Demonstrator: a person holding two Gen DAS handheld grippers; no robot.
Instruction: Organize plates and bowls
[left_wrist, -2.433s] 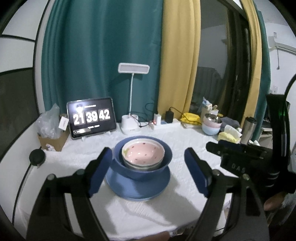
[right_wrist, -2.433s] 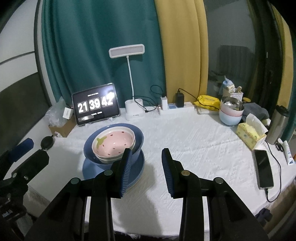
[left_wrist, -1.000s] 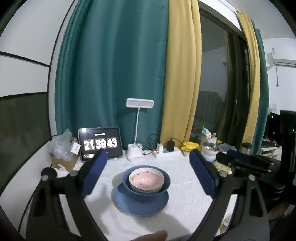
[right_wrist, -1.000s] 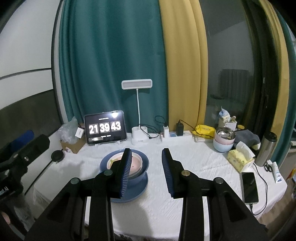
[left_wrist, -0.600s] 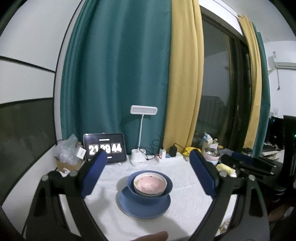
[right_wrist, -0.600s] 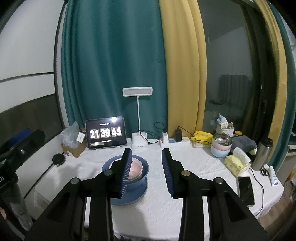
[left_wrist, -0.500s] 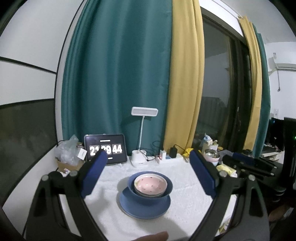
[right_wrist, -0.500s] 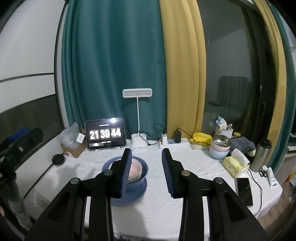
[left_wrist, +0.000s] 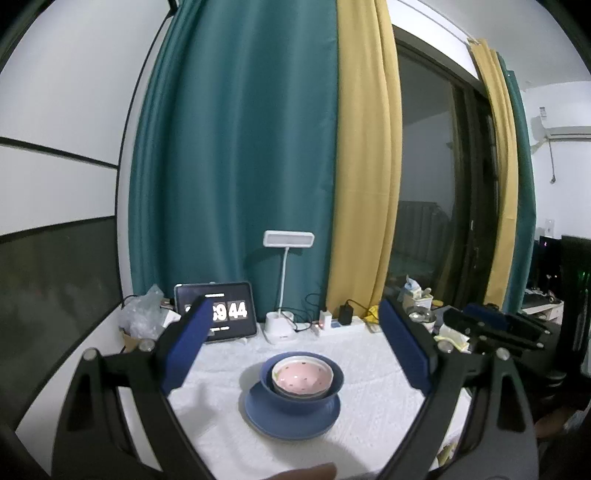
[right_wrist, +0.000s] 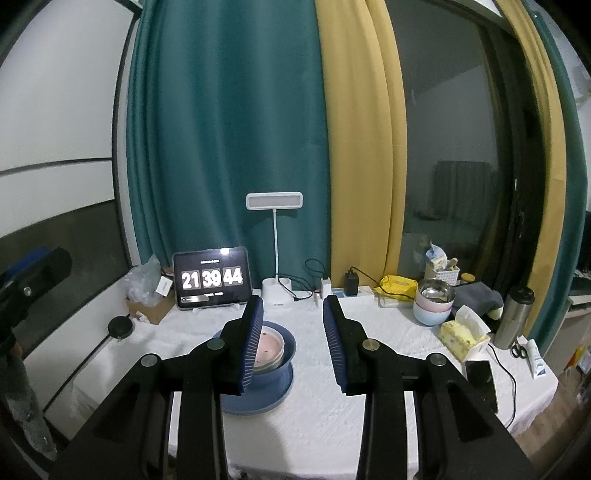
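The left gripper (left_wrist: 291, 347) hangs with its ribbed blue pads spread wide and nothing between them. The right gripper (right_wrist: 293, 341) has its pads (right_wrist: 334, 339) apart by a narrower gap, also empty. Beyond them, near the middle of the table (left_wrist: 373, 413) and its white textured cloth, a round pink speckled bowl (left_wrist: 302, 376) nests in a glossy blue bowl (left_wrist: 295, 400) on a flat blue plate (left_wrist: 291, 424). Along the far edge stand a clock tablet (right_wrist: 212, 277) and a slim white lamp (right_wrist: 275, 236).

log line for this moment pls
stack: pink bowl in blue bowl on blue plate | left gripper: open | right gripper: open, empty
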